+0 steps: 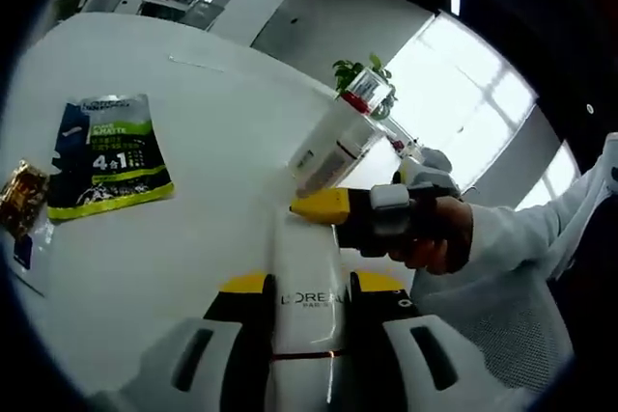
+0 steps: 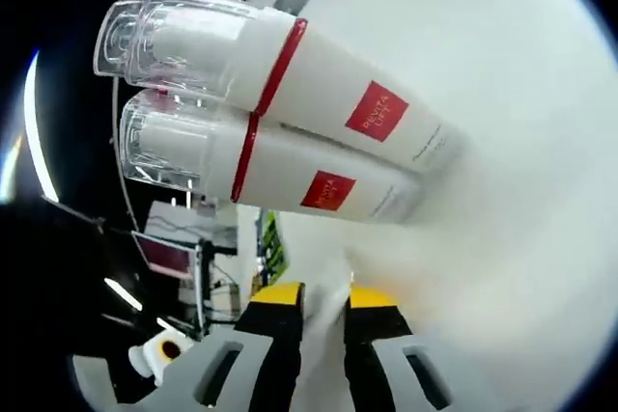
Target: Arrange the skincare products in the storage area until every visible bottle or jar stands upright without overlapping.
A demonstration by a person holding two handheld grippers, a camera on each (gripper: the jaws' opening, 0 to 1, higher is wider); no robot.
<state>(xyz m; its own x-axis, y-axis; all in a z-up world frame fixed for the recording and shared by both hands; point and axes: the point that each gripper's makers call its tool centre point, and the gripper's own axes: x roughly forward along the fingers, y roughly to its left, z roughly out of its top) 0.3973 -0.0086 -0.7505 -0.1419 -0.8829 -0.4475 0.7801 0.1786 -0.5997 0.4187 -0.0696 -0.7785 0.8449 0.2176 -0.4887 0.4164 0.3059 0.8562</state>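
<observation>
Two red-banded white bottles (image 2: 319,132) stand together; a L'Oréal tube (image 1: 307,306) is gripped.

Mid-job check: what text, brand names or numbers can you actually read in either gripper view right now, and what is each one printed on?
"L'OREAL": on the white tube between the left gripper's jaws; the smaller line under it is too blurred to read.
"4 in 1": on the green and black sachet lying on the white table; its other print is too small.
"REVITALIFT": on the red squares of the two white bottles in the right gripper view; the fine print beside them is unreadable.
</observation>
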